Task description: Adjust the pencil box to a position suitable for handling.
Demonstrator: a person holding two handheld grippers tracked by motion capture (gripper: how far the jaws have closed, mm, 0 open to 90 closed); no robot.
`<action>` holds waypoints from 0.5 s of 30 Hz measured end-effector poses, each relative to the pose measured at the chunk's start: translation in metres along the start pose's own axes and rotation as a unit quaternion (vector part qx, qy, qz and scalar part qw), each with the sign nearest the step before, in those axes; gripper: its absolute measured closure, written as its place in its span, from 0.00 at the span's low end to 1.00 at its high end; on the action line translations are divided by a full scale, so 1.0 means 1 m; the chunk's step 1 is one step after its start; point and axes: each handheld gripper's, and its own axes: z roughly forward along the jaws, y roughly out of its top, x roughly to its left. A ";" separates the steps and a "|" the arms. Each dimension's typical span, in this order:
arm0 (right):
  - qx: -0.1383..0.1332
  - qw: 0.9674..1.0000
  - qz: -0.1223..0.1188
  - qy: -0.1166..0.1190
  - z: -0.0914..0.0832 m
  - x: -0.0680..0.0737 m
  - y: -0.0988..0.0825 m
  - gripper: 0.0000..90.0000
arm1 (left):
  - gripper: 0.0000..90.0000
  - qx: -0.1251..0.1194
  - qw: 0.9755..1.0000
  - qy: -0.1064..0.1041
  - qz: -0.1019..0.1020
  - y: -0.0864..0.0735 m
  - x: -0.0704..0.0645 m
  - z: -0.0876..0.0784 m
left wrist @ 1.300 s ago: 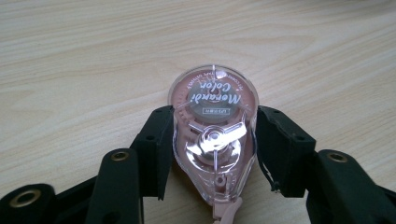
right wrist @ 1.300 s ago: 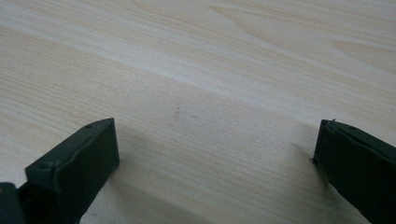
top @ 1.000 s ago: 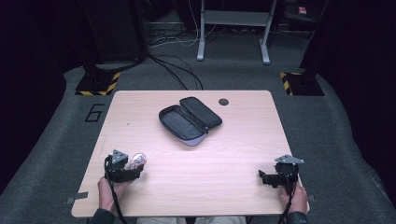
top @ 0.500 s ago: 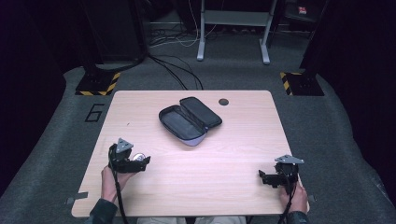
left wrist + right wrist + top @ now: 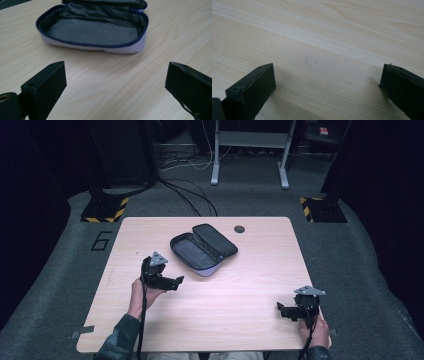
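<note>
Now that my left gripper (image 5: pixel 176 281) has just spread its jaws and come up empty beside the open case (image 5: pixel 202 249), whose tray shows bare, I keep the right gripper (image 5: pixel 281 310) open, well apart from it.

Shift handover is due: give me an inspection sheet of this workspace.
Surface: light wooden table, bare apart from the case; a dark round spot near its far edge.
Job's things: zip case lying open at the middle, grey lining, interior looks empty in the left gripper view.
Clutter: nothing seen.
Grippers: left gripper just short of the case, jaws wide after just opening, nothing between them; right gripper at the near right corner, jaws open over bare wood.
Cables: one trails from each gripper along the forearm; black and white cables on the floor beyond the table.
Surroundings: grey carpet, hazard-striped stand bases, a metal frame, a floor-marked 6.
</note>
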 end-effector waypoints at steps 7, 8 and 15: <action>0.000 1.000 0.000 0.000 0.000 0.000 0.000 0.00 | 0.09 0.014 0.999 -0.027 0.040 0.022 -0.016 0.036; 0.000 1.000 0.001 0.000 0.000 0.000 0.000 0.00 | 0.11 0.019 0.998 -0.030 0.044 0.026 -0.018 0.044; 0.000 1.000 0.000 -0.001 0.000 0.000 0.000 0.00 | 0.31 0.027 0.997 -0.043 0.051 0.038 -0.022 0.074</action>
